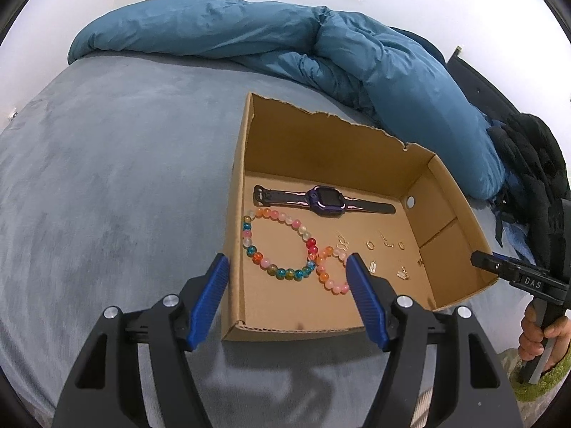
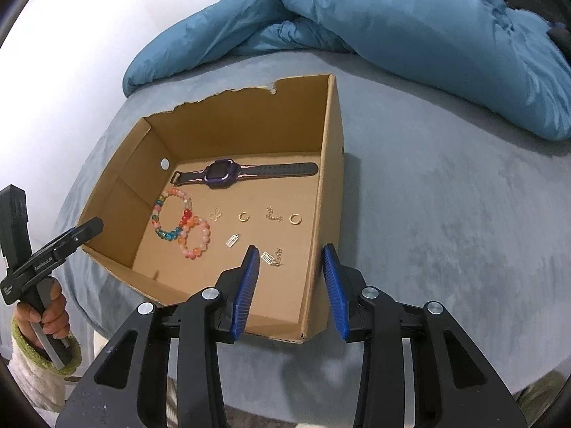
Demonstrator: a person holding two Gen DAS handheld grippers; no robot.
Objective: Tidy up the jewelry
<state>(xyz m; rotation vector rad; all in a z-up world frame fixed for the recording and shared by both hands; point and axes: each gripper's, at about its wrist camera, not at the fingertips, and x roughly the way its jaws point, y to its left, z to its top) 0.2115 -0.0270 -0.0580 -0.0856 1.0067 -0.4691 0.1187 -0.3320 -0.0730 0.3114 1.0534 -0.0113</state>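
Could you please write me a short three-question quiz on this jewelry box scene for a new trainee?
1. True or false: the watch lies inside the cardboard box, along its far wall.
2. How many beaded bracelets lie in the box? A) one B) two C) three
3. Fill in: the left gripper and right gripper each straddle a side ____ of the box.

Key
1. True; it lies flat on the box floor by the torn far wall.
2. B: a larger multicolored bracelet and a smaller pink-orange bracelet, touching each other.
3. wall; both sets of jaws are open and hold nothing.
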